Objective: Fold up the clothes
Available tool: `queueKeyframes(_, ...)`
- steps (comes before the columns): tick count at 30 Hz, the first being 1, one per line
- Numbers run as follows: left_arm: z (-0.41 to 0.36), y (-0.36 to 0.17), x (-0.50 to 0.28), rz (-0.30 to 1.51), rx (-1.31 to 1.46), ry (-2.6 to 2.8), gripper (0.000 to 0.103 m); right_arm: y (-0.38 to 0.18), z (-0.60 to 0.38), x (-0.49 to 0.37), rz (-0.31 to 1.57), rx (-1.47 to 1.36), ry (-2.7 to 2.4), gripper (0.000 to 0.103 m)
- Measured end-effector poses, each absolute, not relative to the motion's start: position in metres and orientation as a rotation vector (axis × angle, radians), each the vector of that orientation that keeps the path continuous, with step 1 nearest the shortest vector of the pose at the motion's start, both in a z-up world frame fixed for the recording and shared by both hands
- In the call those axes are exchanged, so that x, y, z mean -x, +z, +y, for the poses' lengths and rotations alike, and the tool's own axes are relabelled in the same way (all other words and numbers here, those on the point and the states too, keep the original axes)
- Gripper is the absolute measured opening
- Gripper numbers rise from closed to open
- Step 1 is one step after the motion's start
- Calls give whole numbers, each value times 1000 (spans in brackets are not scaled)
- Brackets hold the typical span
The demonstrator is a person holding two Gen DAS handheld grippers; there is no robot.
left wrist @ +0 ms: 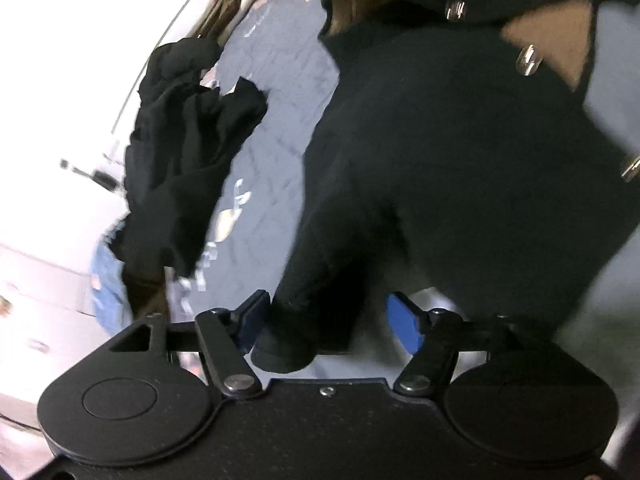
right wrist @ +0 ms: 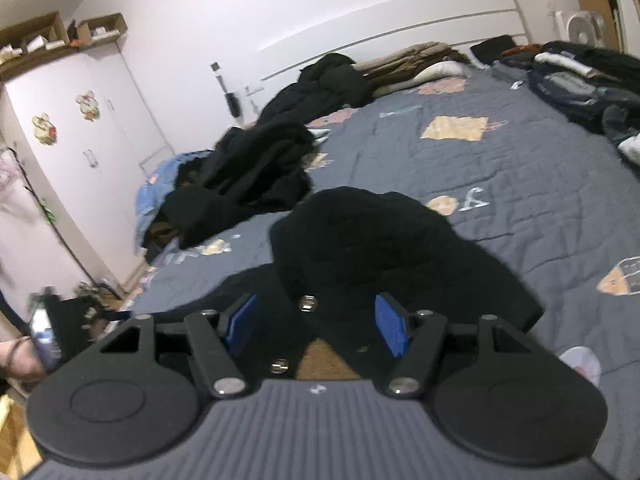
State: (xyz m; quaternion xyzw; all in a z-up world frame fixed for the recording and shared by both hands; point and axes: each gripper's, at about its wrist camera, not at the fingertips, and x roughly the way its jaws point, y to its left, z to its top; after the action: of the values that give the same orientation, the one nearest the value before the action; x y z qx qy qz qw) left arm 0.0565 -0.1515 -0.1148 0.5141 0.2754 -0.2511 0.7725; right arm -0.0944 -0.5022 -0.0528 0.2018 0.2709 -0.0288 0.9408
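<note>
A black jacket with metal snaps and a brown lining lies bunched on the grey-blue quilt. My right gripper hovers over its near edge; the blue pads stand wide apart with the fabric lying between them, not pinched. In the left wrist view the same jacket fills the right side, raised and draped. One sleeve end hangs between the pads of my left gripper. There is a clear gap to the right pad, so that gripper is open.
A heap of dark clothes with a blue garment lies at the bed's left edge, also seen as a black heap. Folded clothes are stacked far right. A white wardrobe stands left of the bed.
</note>
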Motion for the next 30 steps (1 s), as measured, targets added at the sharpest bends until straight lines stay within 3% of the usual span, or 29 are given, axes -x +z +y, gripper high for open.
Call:
queueKeyframes(8, -161, -46, -40, 651, -596, -695, 66, -76, -549, 119, 623, -357, -274, 65)
queueKeyframes(13, -212, -42, -13, 673, -350, -869, 66, -95, -575, 126, 649, -395, -326, 65)
queueKeyframes(21, -305, -103, -2, 879, -68, -1025, 66, -114, -587, 131, 676, -448, -325, 65)
queueKeyframes(24, -334, -138, -4, 963, -52, -1017, 56, -112, -587, 136, 667, -462, -311, 65)
queueKeyframes(30, -352, -178, -15, 1075, 128, -976, 55, -107, -588, 147, 674, -467, -240, 65)
